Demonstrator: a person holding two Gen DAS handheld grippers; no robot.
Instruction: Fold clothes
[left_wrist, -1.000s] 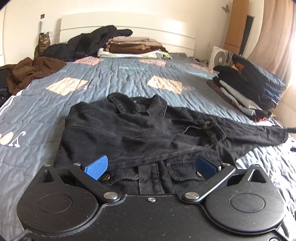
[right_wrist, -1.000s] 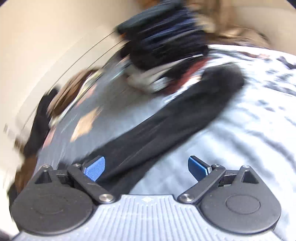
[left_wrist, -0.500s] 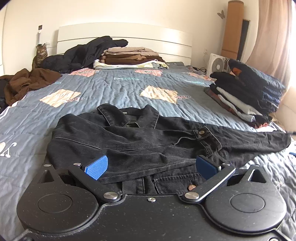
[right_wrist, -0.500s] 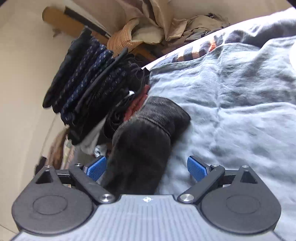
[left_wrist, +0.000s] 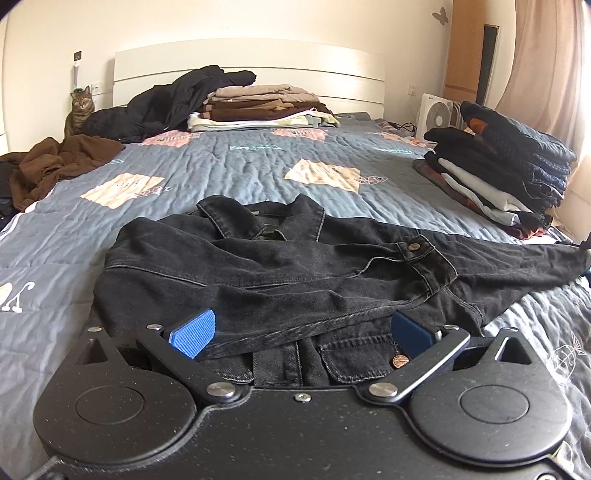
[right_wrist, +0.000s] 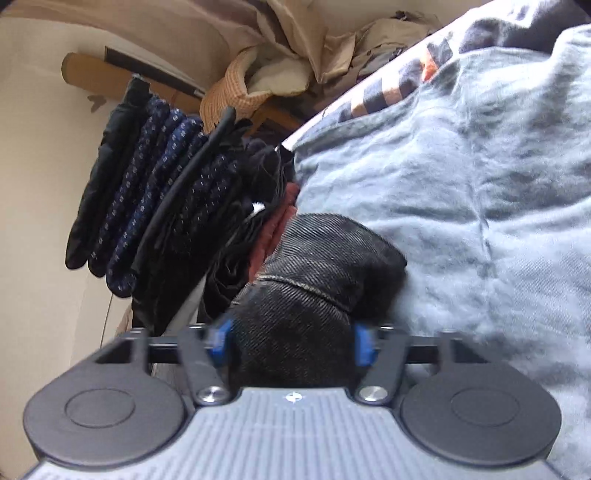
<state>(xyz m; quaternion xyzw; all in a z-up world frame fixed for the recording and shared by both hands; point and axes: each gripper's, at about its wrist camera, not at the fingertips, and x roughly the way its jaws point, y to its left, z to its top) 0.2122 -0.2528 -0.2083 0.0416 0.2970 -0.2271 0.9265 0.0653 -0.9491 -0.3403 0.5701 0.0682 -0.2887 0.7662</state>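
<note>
Black denim jacket (left_wrist: 280, 273) lies flat; right gripper (right_wrist: 291, 341) pinches its cuff (right_wrist: 325, 258), left gripper (left_wrist: 299, 328) spread.

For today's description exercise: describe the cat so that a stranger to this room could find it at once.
Start at the white headboard at the far end of the bed. Look to its left edge, behind the crumpled brown garment. The cat sits upright there, striped and grey-brown, the only animal among heaps of clothing.

Right hand-held gripper (right_wrist: 291, 341) w/ blue pads tight on black denim sleeve cuff (right_wrist: 325, 266) — folded stack (right_wrist: 177, 192) beside, atop grey quilt (right_wrist: 461, 203).
</note>
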